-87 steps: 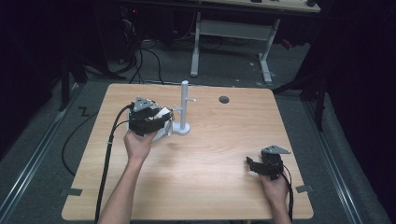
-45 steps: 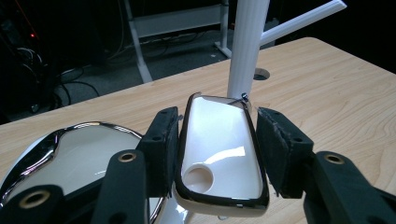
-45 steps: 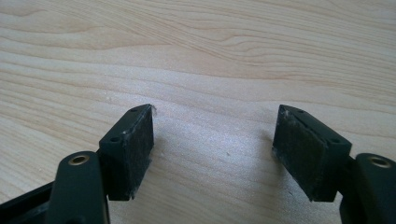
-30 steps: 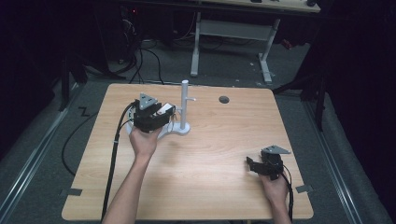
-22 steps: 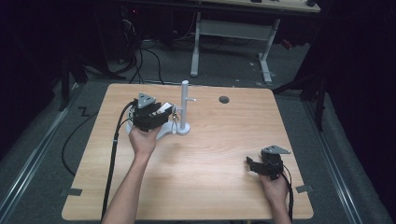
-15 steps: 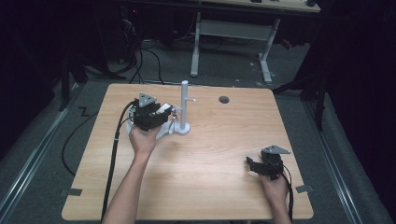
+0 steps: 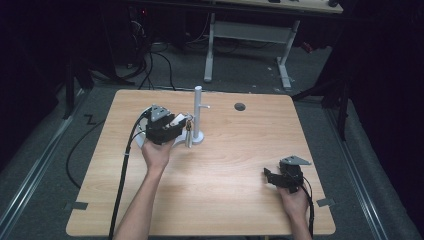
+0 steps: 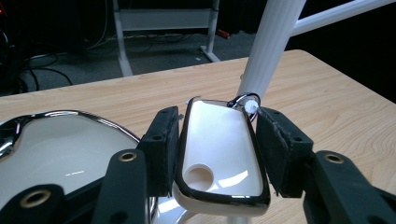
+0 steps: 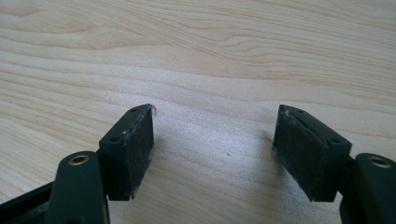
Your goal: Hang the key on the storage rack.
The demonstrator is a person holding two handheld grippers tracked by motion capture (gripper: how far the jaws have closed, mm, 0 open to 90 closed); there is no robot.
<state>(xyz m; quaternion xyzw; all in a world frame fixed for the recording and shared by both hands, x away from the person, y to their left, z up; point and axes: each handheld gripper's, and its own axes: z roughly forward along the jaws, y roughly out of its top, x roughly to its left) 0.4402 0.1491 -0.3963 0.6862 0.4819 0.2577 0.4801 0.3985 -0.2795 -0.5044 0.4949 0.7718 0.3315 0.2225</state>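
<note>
From the high view I see my left gripper (image 7: pixel 186 126) just beside the white stand (image 7: pixel 198 112), on its left, at about the height of the stand's base. It holds something small and pale whose end carries a dark ring right against the post. The stand sits on the table (image 7: pixel 215 200) toward the far edge, with a dark hole (image 7: pixel 240 106) well to its right. My right gripper (image 7: pixel 270 177) rests well apart from the stand, near the front right corner of the table.

In the left gripper view the held thing is a white tag (image 8: pixel 219 149) with a dark shiny rim and a round hole near my end. Both pads press on its long edges, so the jaws are closed on it across its width. Its far end, with a small metal ring (image 8: pixel 243 99), touches or nearly touches the post; I can't quite tell which. A glossy white curved piece (image 8: pixel 60 154) lies at lower left, possibly a cup.

I judge the tag light, stiff and slick, so holding the flat sides by the rim, as now, looks right. Squeezing harder could make it pop out.

In the right gripper view the jaws stand wide open over bare wood, holding nothing.
</note>
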